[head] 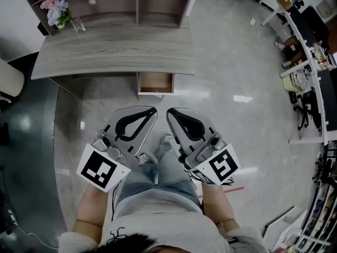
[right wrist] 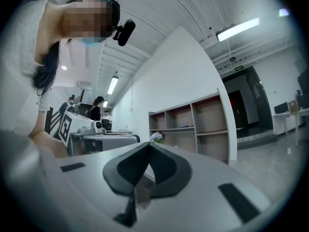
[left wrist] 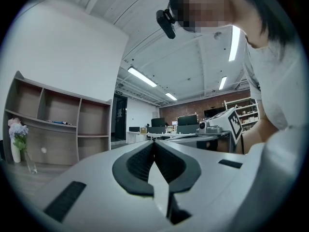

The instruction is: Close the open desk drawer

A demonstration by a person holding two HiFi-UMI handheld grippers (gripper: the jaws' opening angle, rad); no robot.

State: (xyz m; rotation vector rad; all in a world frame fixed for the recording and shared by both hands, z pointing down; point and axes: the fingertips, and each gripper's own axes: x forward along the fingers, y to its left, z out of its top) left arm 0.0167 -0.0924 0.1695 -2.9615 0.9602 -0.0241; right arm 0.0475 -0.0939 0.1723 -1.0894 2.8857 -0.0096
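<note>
One drawer [head: 155, 83] is open. It sticks out from under the right end of the desk [head: 113, 54], straight ahead of the person and well apart from both tools. The left gripper [head: 151, 110] and right gripper [head: 169, 112] are down by the knees, each with jaws pressed together and nothing in them.

My guess is it's a stiff, light wooden box on slides, so no grabbing needed. Just push flat on the middle of the front panel so it doesn't skew.

Count: one desk, one drawer, two grippers, one vase [head: 76, 24] of flowers.
</note>
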